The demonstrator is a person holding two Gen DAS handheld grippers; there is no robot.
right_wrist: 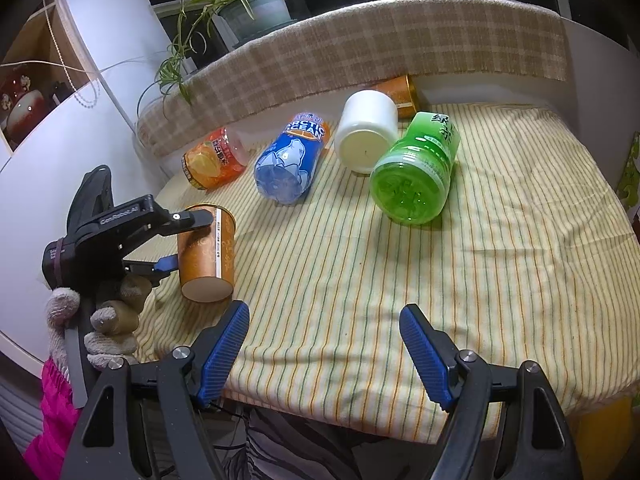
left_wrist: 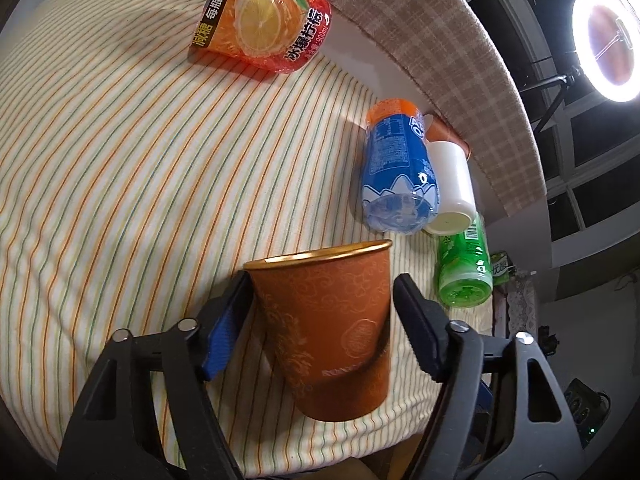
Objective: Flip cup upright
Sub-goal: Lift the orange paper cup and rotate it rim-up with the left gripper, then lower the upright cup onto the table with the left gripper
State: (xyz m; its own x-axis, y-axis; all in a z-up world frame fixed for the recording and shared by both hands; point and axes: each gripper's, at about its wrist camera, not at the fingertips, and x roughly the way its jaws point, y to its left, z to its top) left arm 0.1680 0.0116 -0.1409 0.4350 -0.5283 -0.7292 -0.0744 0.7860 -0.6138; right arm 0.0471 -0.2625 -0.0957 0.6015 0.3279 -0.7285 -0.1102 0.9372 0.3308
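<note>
Left claw (left_wrist: 322, 316) loosely brackets the upright orange cup (left_wrist: 328, 332); right claw (right_wrist: 324, 350) gapes wide, empty.

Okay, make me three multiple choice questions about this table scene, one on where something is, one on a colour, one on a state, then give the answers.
1. Where is the brown paper cup?
A. between the left gripper's fingers
B. under the green bottle
C. against the checked cushion

2. What colour is the plain cup lying between the blue bottle and the green bottle?
A. red
B. white
C. black

3. How is the right gripper?
A. shut on the green bottle
B. shut on the brown cup
C. open, holding nothing

Answers: 1 A, a finger sits on each side of the cup. 2 B, its wall and base are white. 3 C, its fingers stand apart above bare striped cloth.
</note>
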